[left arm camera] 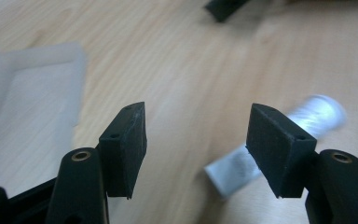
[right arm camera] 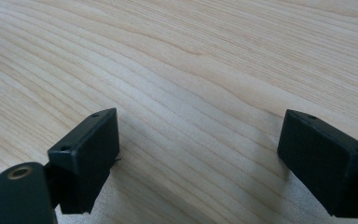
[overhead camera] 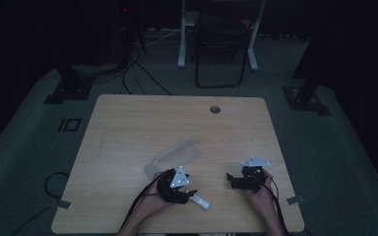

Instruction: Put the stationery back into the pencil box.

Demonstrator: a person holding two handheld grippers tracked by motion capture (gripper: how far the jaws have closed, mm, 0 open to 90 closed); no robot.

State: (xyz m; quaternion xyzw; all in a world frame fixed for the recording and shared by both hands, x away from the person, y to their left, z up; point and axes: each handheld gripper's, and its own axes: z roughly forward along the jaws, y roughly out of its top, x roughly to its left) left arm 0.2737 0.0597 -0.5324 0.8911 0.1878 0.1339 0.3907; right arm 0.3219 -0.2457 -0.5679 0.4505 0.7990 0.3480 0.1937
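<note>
On the wooden table point(overhead camera: 177, 118), my left gripper point(overhead camera: 187, 191) sits near the front edge, held by a hand. Its jaws stand open over the wood point(left arm camera: 198, 126). A small white tube point(overhead camera: 200, 201) lies just past its right jaw point(left arm camera: 242, 163), outside the gap and blurred. A translucent plastic tray point(overhead camera: 174, 157) lies flat to the gripper's left point(left arm camera: 28, 107). My right gripper point(overhead camera: 232, 179) rests at the front right, pointing left. It is open over bare wood point(right arm camera: 200, 126), with nothing between its jaws.
A round cable hole point(overhead camera: 215, 109) sits near the table's far edge. Behind the table stand a dark folding chair point(overhead camera: 221, 49) and white desk legs point(overhead camera: 181, 39). Cables run over the dim floor point(overhead camera: 138, 73).
</note>
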